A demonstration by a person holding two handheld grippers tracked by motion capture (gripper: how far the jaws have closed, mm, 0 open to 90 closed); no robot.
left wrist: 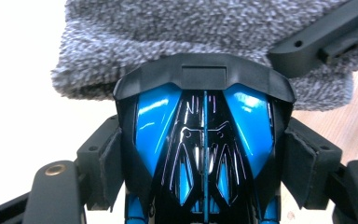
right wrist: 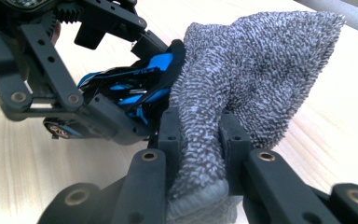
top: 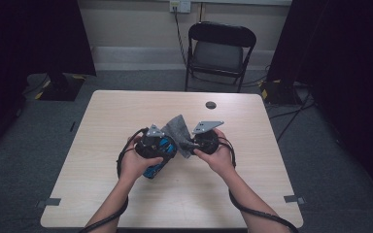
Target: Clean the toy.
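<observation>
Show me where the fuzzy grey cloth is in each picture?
High view: the grey cloth sits mid-table, between the two hands.
Left gripper view: it stretches across the top, behind the blue toy car.
Right gripper view: it fills the middle, pinched low down.
Shared landmark: the blue toy car, touching the cloth.

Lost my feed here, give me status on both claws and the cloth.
Left claw shut on glossy blue-and-black toy car. Right claw shut on grey terry cloth, cloth against car's front. Nothing in the way.

Black folding chair (top: 221, 51) beyond the table (top: 126, 111); wall socket (top: 180, 5).
</observation>
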